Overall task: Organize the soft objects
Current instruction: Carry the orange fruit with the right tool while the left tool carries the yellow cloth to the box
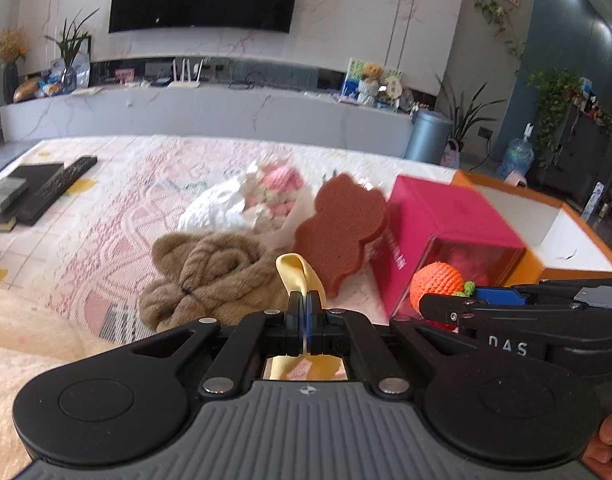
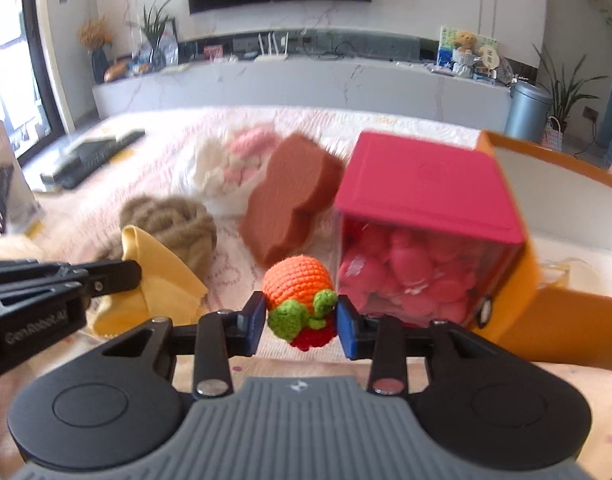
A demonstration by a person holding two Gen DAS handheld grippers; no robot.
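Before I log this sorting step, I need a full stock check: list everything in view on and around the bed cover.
Yellow cloth: one, pinched in the left gripper.
Crochet toy: one, orange, green and red, between the right gripper's pads.
Brown towel: one, bunched on the cover.
Brown sponge: one, leaning beside the pink box.
Pink box: one, clear front, pink items inside.
Orange box: one, open, behind the pink box.
White-pink knit bundle: one, behind the towel.
Remote: one, black, far left.
Left gripper: shut.
Right gripper: holding the toy.
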